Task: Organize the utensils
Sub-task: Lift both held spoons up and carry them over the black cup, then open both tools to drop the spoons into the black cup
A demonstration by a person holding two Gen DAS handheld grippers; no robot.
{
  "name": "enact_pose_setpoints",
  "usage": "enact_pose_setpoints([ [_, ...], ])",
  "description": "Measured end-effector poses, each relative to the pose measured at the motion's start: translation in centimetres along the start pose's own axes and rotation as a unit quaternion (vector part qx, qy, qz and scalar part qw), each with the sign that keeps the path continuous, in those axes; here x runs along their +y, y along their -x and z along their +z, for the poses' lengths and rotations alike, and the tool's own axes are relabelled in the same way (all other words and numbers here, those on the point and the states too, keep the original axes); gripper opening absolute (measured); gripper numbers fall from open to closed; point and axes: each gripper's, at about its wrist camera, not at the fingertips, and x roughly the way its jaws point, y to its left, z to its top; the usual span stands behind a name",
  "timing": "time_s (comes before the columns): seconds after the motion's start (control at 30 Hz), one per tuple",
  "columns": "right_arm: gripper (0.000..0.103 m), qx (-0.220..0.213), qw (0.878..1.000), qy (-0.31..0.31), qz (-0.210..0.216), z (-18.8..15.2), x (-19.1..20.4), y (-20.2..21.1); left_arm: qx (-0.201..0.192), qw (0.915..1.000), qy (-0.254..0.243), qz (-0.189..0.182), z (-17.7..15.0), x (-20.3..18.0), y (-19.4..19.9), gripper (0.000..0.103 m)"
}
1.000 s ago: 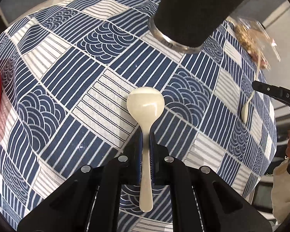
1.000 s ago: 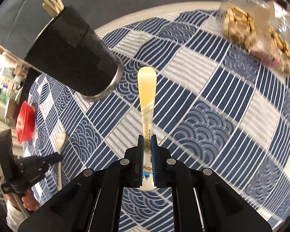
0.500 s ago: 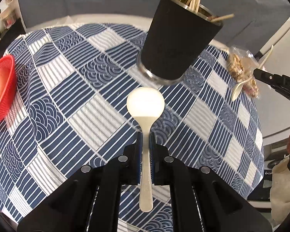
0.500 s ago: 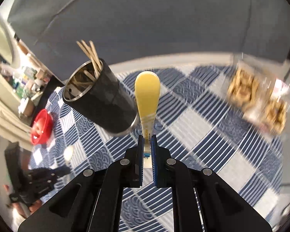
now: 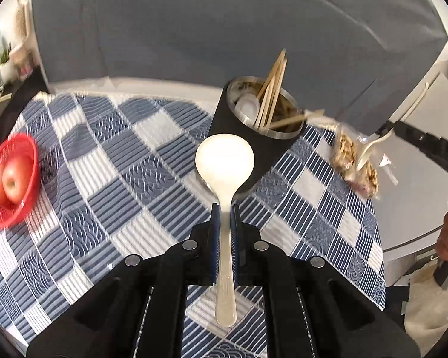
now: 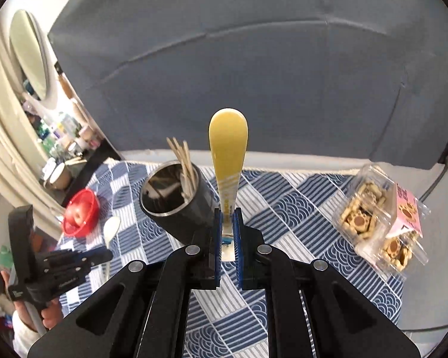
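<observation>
A: Left wrist view: left gripper (image 5: 225, 211) fingers clamped on the white spoon (image 5: 224, 161), centre frame, below the black utensil cup (image 5: 248, 146).

B: Right wrist view: right gripper (image 6: 227, 217) pinches the yellow spoon (image 6: 228, 137); cup lower left. Tip bowls over the rim, avoiding chopsticks (image 6: 182, 161).

A blue-and-white patterned tablecloth (image 5: 110, 179) covers the table, with a grey upholstered sofa (image 5: 224, 29) behind it. On the cloth, a black metal-rimmed utensil cup (image 5: 254, 137) stands mid-table, wooden chopsticks (image 5: 271, 89) and a white plastic spoon (image 5: 248, 106) in it. A red plastic basket (image 5: 30, 176) holding apples (image 5: 13, 182) sits far left; a clear plastic box of biscuits (image 6: 373, 217) lies right of the cup.
</observation>
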Motion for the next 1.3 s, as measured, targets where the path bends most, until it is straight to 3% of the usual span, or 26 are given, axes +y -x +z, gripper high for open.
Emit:
enact_pose_setpoints([
  [0.07, 0.007, 0.003, 1.000, 0.007, -0.006, 0.6, 0.5, -0.4, -0.010, 0.9999, -0.008, -0.007, 1.4, -0.4, 0.3, 0.007],
  [0.63, 0.007, 0.005, 0.998, -0.031, 0.062, 7.6, 3.4, -6.4, -0.075, 0.9912, -0.065, -0.088, 13.8, -1.2, -2.3, 0.007],
  [0.77, 0.007, 0.016, 0.997, -0.027, 0.065, 7.6, 3.9, -8.1, -0.063, 0.9865, -0.073, -0.133, 14.9, -1.7, -4.3, 0.007],
  [0.87, 0.007, 0.024, 0.998, -0.014, 0.049, 7.0, 4.4, -9.2, -0.079, 0.9837, -0.091, -0.134, 15.0, -2.3, -5.8, 0.007],
  [1.0, 0.007, 0.049, 0.998, 0.017, 0.028, 6.2, 5.4, -10.7, -0.081, 0.9771, -0.072, -0.183, 15.0, -2.0, -7.3, 0.007],
  [1.13, 0.007, 0.058, 0.998, 0.028, 0.019, 5.1, 5.9, -11.3, -0.091, 0.9767, -0.100, -0.167, 13.5, -2.5, -8.3, 0.007],
  [1.3, 0.012, 0.051, 0.998, 0.014, 0.027, 4.5, 5.1, -10.8, -0.085, 0.9793, -0.081, -0.165, 12.6, -1.4, -8.9, 0.009],
])
